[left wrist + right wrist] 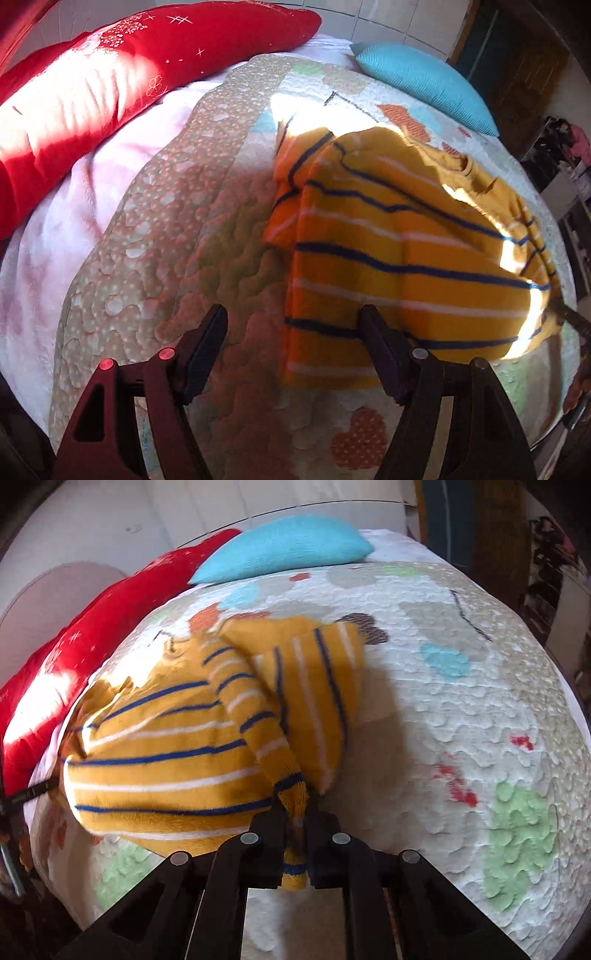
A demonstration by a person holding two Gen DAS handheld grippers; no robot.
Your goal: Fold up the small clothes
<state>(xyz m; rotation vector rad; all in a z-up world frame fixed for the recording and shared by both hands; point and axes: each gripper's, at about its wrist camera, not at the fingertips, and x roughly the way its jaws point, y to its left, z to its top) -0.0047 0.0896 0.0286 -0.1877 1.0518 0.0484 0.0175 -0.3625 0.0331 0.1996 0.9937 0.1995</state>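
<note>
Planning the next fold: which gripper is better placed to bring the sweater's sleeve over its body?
Right. The right gripper is already shut on the sleeve cuff of the yellow striped sweater. The left gripper is open, holding nothing, above the sweater's edge.

1. The left black plastic two-finger gripper [293, 317] shows flat dark finger pads on angular, triangular-cutout arms.
2. Round pivot pins cap its linkages, two glowing red in the sunlight, two pale grey.
3. The right matching black plastic gripper [297, 812] carries four silvery round pins.
</note>
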